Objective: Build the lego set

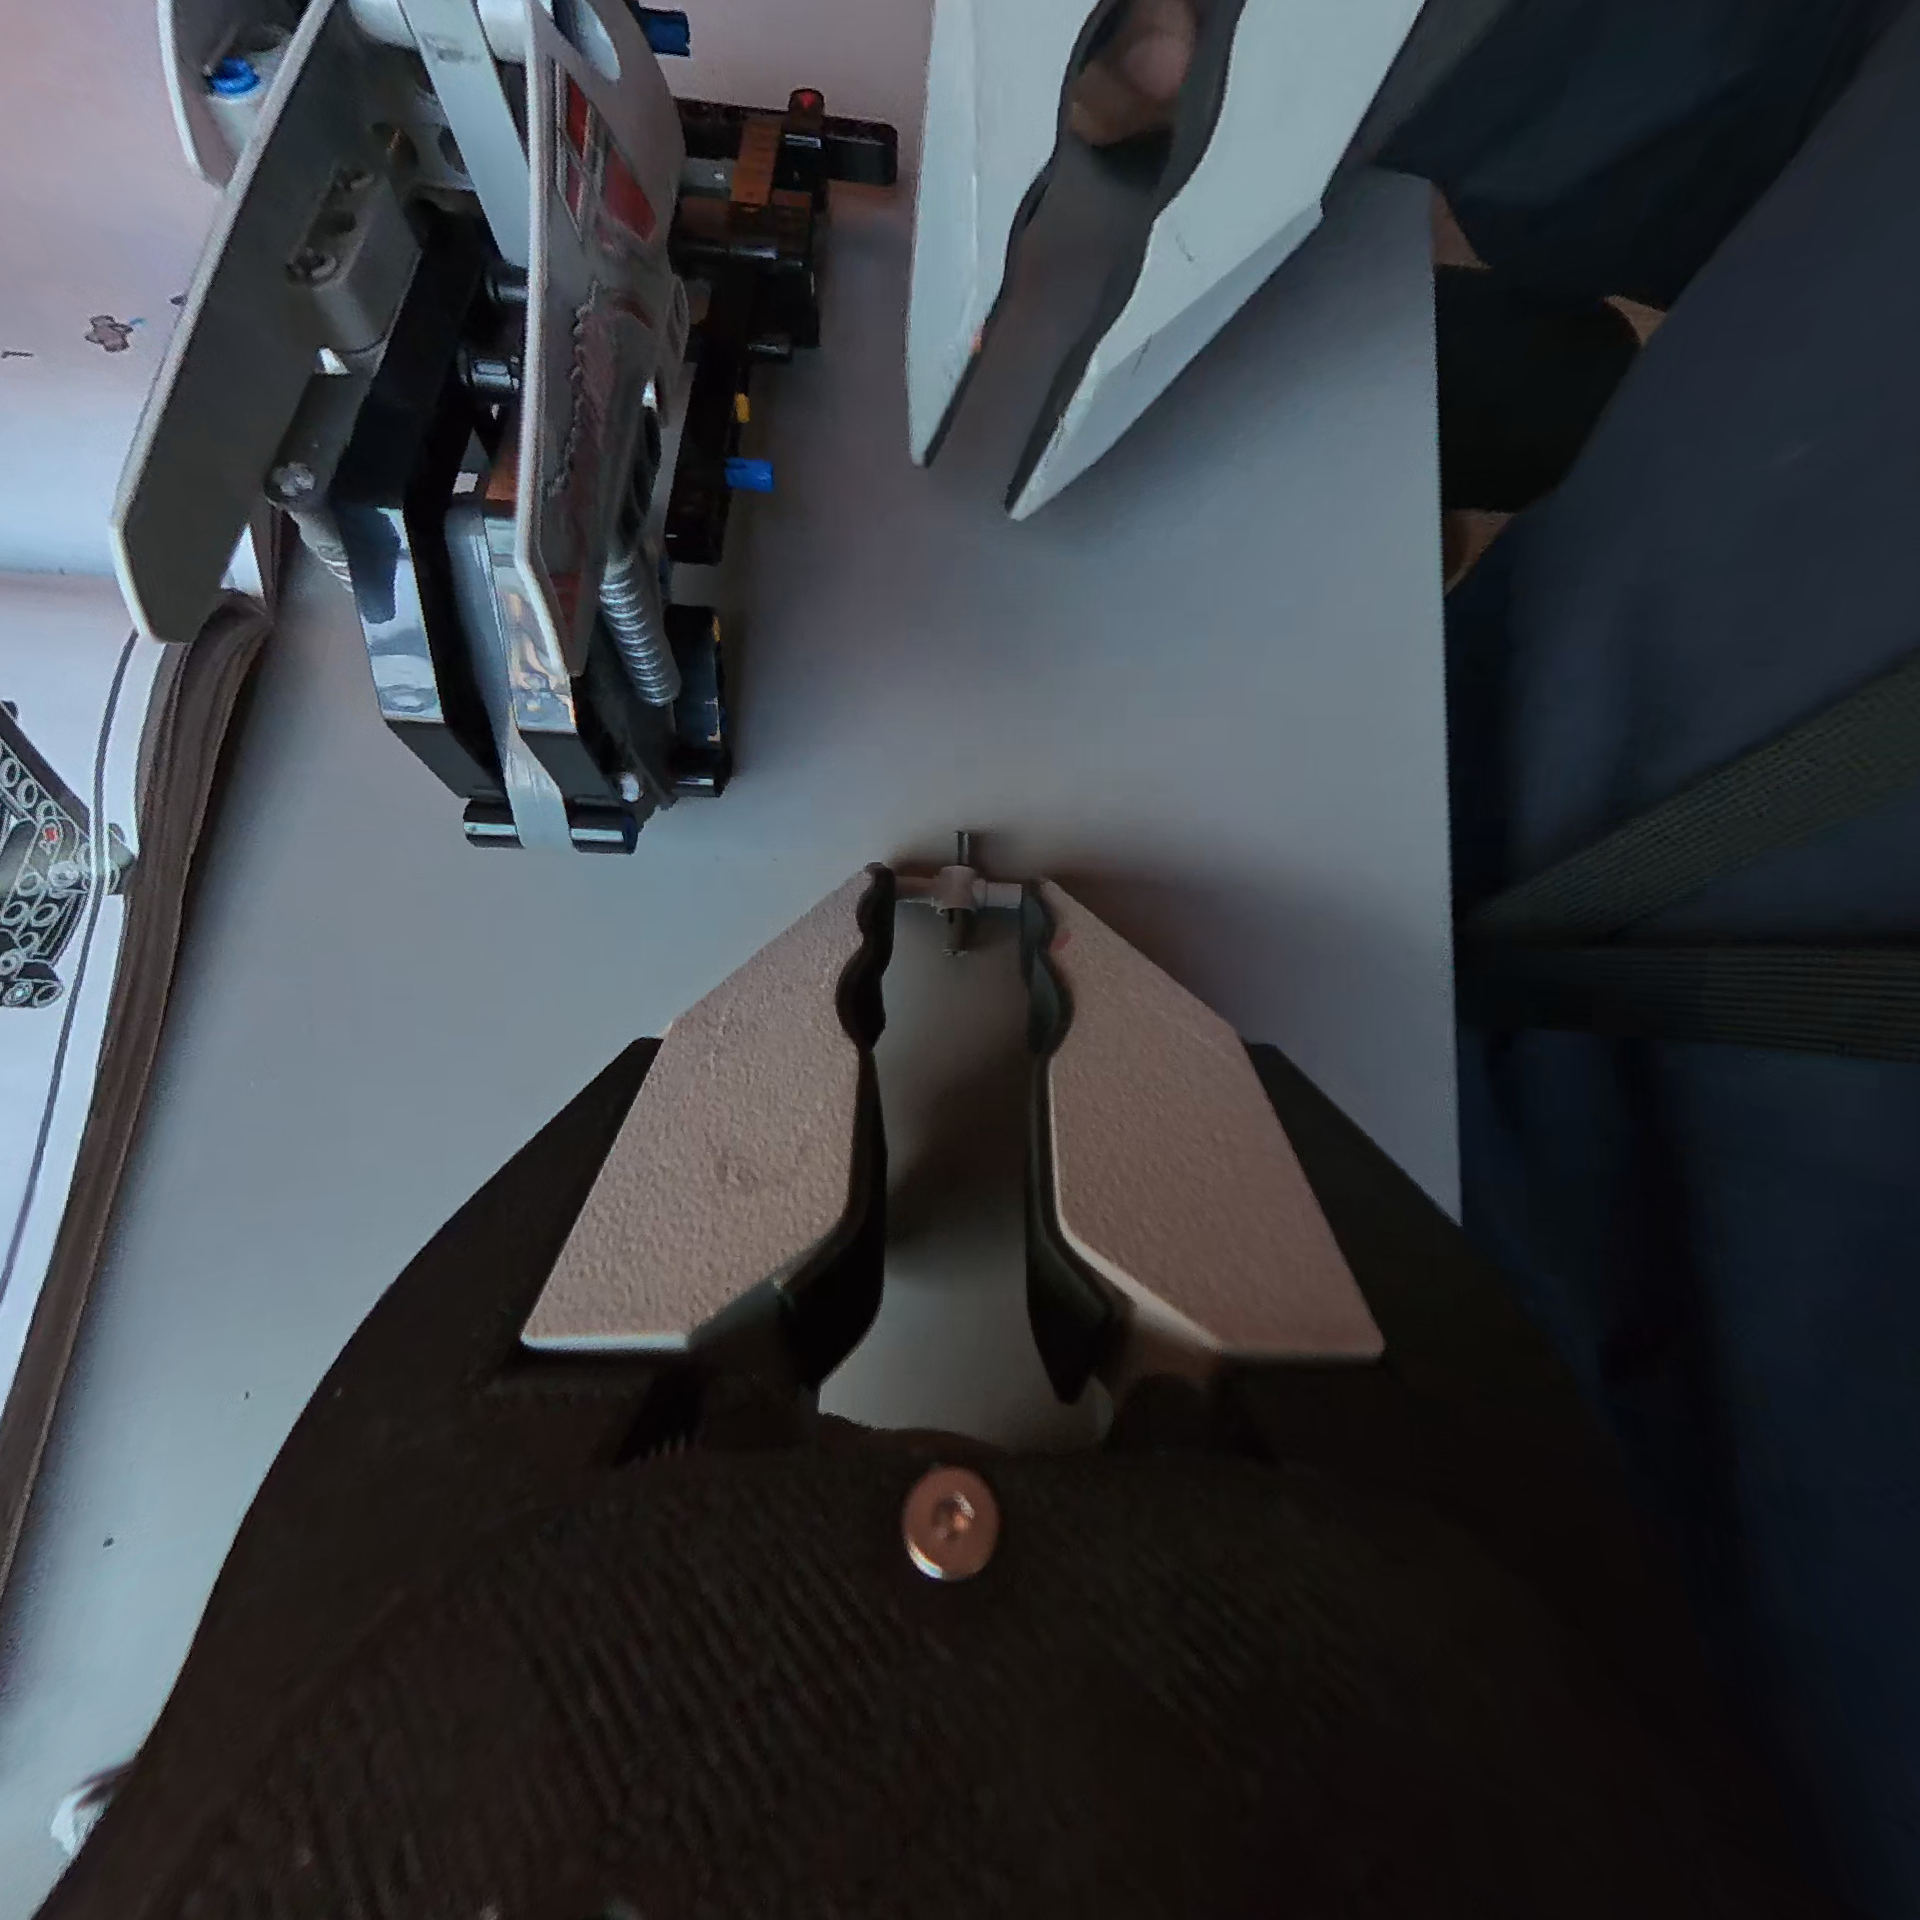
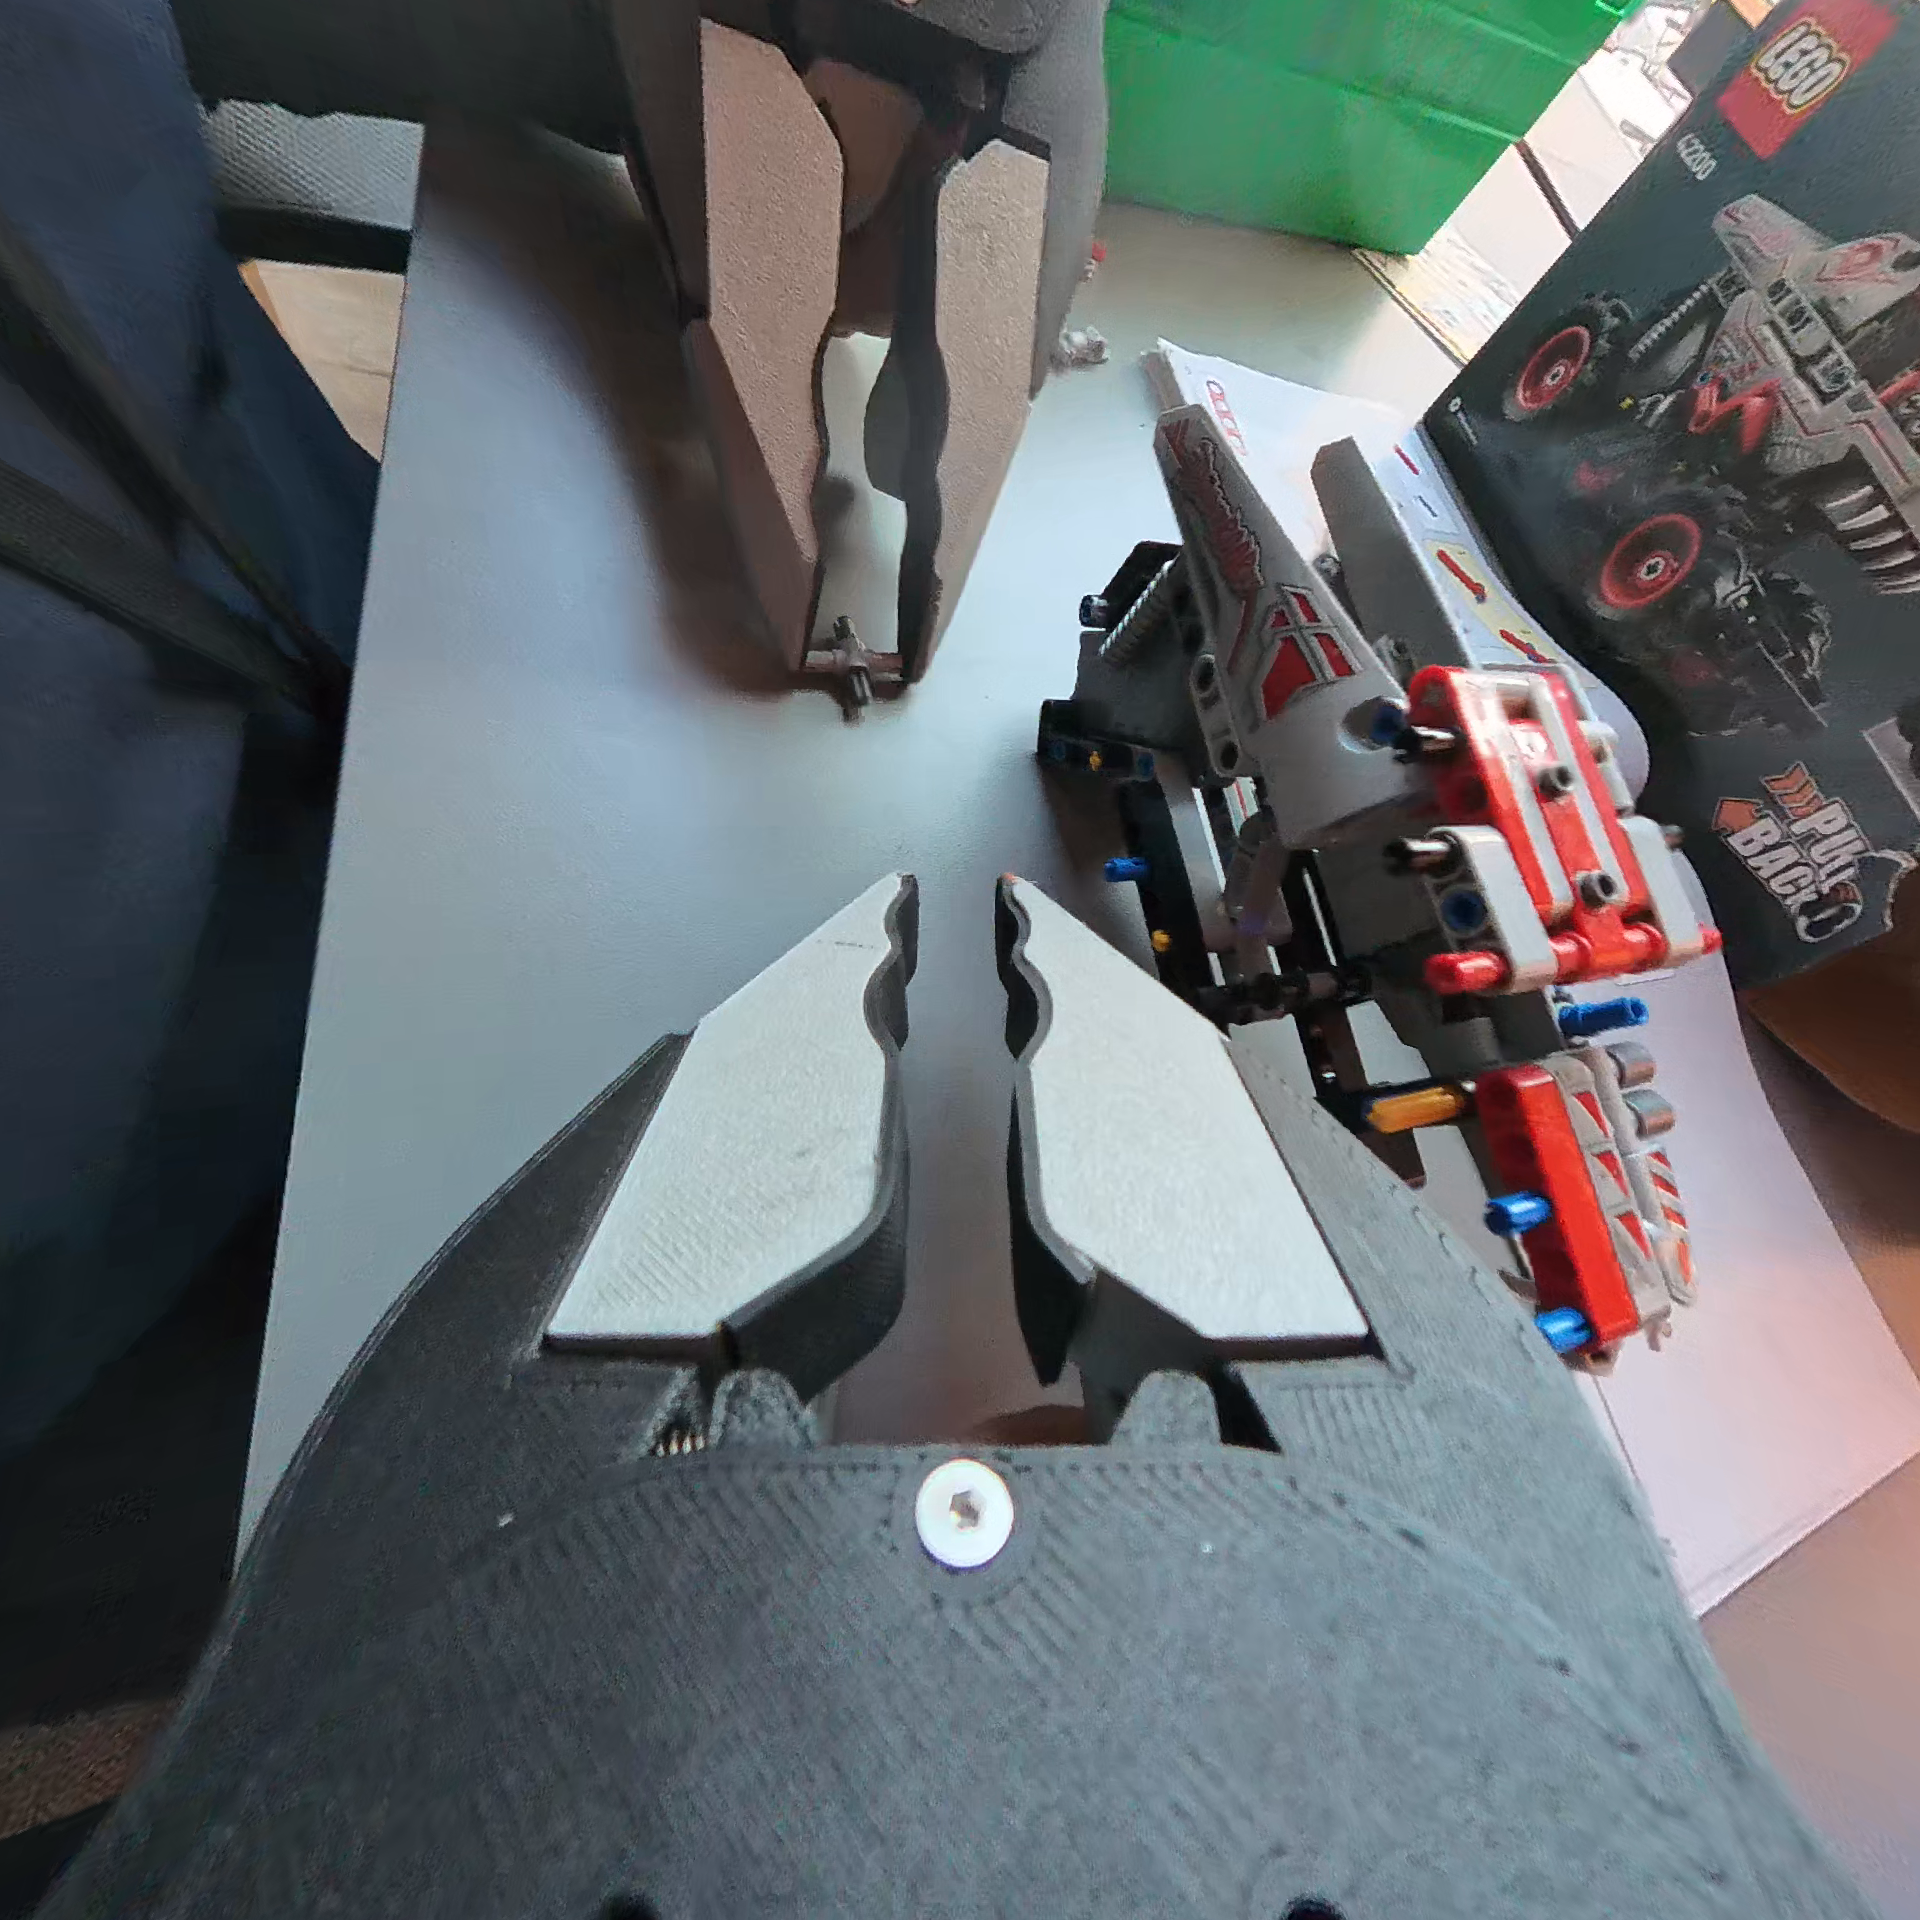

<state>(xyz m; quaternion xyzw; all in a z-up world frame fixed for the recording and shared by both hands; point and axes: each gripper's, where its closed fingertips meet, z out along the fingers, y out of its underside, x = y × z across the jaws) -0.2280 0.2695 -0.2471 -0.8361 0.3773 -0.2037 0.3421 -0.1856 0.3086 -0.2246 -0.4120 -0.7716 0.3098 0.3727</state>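
Observation:
My left gripper [image 1: 958, 896] is shut on a small grey connector with a dark axle through it [image 1: 951, 885], held at the fingertips just above the grey table [image 1: 1143, 675]. The same gripper [image 2: 860, 670] and connector [image 2: 854, 657] show at the top of the right wrist view. The partly built grey, black and red truck model [image 2: 1351, 831] lies on the table; in the left wrist view it [image 1: 520, 468] is at the upper left. My right gripper [image 2: 956, 894] is empty, its jaws a narrow gap apart, beside the model. It also shows in the left wrist view [image 1: 977, 483].
The set's box [image 2: 1714, 520] leans at the right, a white instruction booklet [image 2: 1278, 416] lies under the model, and a green bin [image 2: 1330, 125] stands behind. The table edge [image 1: 1444, 727] borders a dark blue seat [image 1: 1662, 935]. There is about 7 cm between the tips of the two grippers.

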